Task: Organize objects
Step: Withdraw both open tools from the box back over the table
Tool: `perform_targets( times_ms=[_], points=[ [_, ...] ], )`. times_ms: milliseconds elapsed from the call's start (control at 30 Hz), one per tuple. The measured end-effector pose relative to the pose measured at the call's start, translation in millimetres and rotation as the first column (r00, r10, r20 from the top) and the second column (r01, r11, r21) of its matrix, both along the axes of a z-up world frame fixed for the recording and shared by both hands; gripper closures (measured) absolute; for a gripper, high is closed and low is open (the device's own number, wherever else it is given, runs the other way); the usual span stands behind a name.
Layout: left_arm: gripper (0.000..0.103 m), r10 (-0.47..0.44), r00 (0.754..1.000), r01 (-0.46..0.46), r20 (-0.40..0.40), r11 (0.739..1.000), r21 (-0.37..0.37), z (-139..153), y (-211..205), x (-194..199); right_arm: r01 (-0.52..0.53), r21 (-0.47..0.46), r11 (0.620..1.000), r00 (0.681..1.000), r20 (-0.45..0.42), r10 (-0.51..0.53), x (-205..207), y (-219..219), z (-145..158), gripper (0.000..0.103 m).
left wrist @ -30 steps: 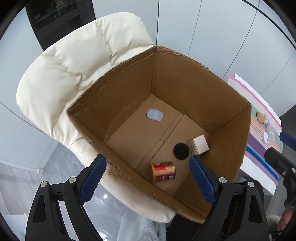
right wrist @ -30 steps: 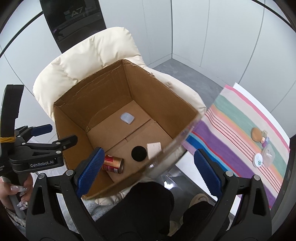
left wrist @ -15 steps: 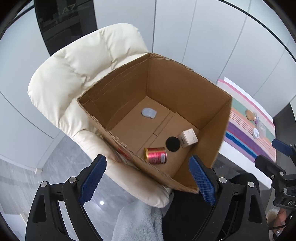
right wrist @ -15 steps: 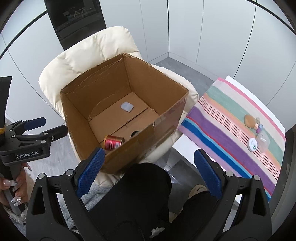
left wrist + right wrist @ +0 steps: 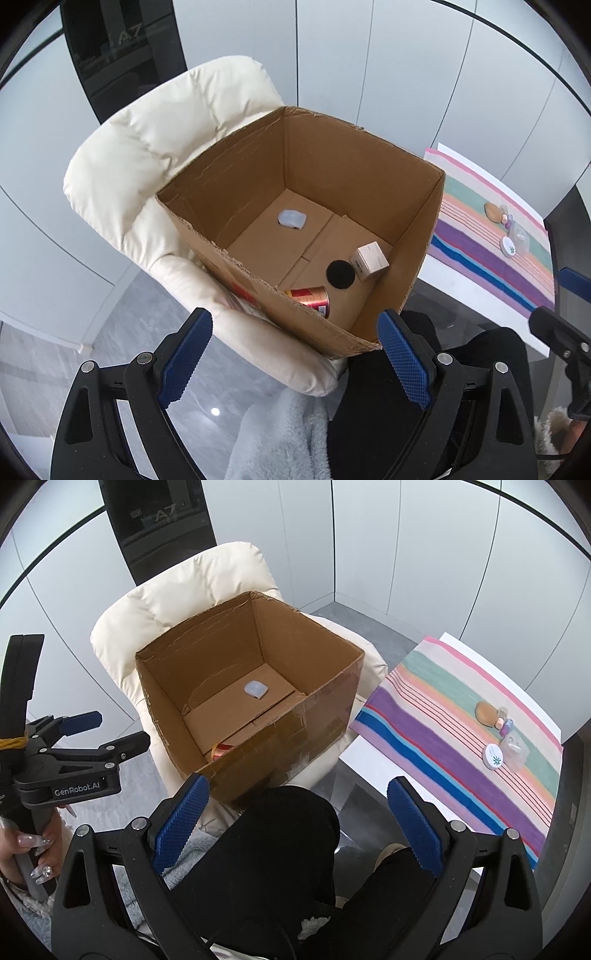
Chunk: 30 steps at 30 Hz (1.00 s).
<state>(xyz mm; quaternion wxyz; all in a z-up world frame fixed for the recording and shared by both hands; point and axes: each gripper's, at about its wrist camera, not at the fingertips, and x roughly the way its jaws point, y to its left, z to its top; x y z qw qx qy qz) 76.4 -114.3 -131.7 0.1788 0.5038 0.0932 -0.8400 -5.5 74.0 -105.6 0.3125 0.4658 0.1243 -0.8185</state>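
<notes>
An open cardboard box [image 5: 424, 236] sits on a cream armchair [image 5: 155, 147]. Inside lie a pale blue-white pebble-shaped item [image 5: 291, 219], a small white box [image 5: 369, 260], a black disc [image 5: 340, 274] and a red and gold can [image 5: 310, 298] on its side. My left gripper [image 5: 293, 354] is open and empty, above and in front of the box. My right gripper [image 5: 295, 825] is open and empty, over the person's dark-clad legs. The box also shows in the right wrist view [image 5: 317, 716], with the pebble item [image 5: 256, 689] and part of the can [image 5: 220, 750].
A striped cloth [image 5: 443, 738] covers a table at the right. On it lie a tan oval item [image 5: 485, 711], small bottles [image 5: 505, 725], a white round lid [image 5: 494, 756] and a clear bag [image 5: 515, 751]. A light blue fleece [image 5: 280, 435] lies below.
Both grippers have pulled back and up from the box, which looks smaller and farther. The near wall now hides the black disc and white box from the right wrist view.
</notes>
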Motion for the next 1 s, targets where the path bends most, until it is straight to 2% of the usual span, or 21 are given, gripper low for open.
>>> perform_targets(
  times_ms=[267,533,733,1000],
  points=[
    [0.011,-0.030,1.000,0.030,0.007,1.000,0.006,-4.6,10.1,-10.1,0.071,-0.013,0.997,0.997,-0.009,-0.071,-2.7,26.0,5.1,0.004],
    [0.011,-0.142,0.990,0.142,0.008,0.990,0.008,-8.2,46.7,-39.0,0.166,-0.004,0.986,0.986,-0.006,-0.166,-13.4,60.6,2.3,0.004],
    [0.011,-0.261,0.965,0.261,0.016,0.965,0.023,-11.7,89.7,-69.3,0.277,0.013,0.961,0.961,-0.001,-0.277,-23.1,105.3,-1.5,0.004],
    [0.011,-0.410,0.911,0.409,0.031,0.911,0.048,-18.6,156.9,-109.3,0.431,0.032,0.902,0.902,0.014,-0.431,-32.4,175.5,-9.6,0.004]
  ],
)
